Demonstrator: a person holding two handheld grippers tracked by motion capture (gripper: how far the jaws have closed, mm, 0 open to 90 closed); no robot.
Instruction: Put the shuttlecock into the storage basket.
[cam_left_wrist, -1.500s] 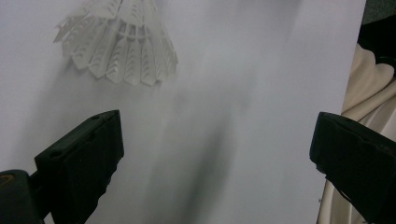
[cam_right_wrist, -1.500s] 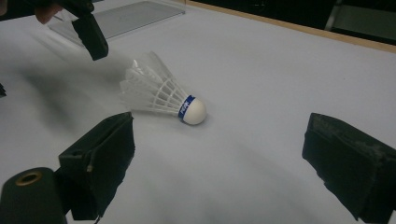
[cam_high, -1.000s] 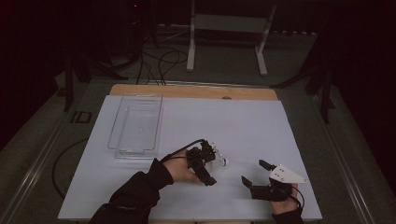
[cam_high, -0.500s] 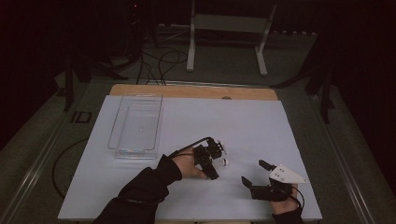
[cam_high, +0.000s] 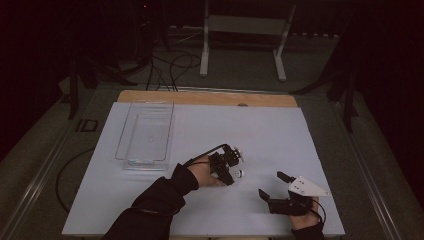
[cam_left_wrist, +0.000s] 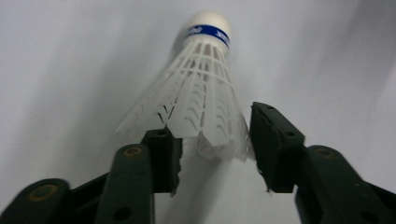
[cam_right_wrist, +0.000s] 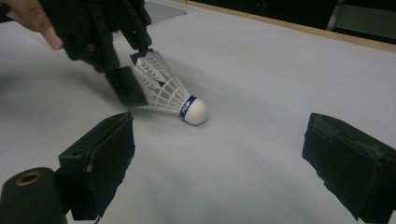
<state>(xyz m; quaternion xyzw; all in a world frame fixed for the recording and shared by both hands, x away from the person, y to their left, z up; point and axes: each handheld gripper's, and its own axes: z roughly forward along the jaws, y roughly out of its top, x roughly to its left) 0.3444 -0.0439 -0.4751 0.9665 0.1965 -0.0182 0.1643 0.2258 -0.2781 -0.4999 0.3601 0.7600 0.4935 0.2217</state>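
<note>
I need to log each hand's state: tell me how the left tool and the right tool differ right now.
The left tool has its jaws around the skirt of the shuttlecock; the right tool has nothing between its jaws. The left tool's jaws stand closer together, while the right tool's are spread wide. The right tool carries a grey plate; none is plain on the left tool. Both are black, hand-held, low over the white table.

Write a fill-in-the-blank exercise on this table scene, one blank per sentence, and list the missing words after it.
1. The left tongs have their jaws around the skirt of a white ____.
2. The band around the shuttlecock cork is coloured ____.
3. The right tongs hold nothing and their jaws stand ____.
4. The clear tray lies on the white table toward the person's ____ side.

Missing words: shuttlecock; blue; open; left
</note>
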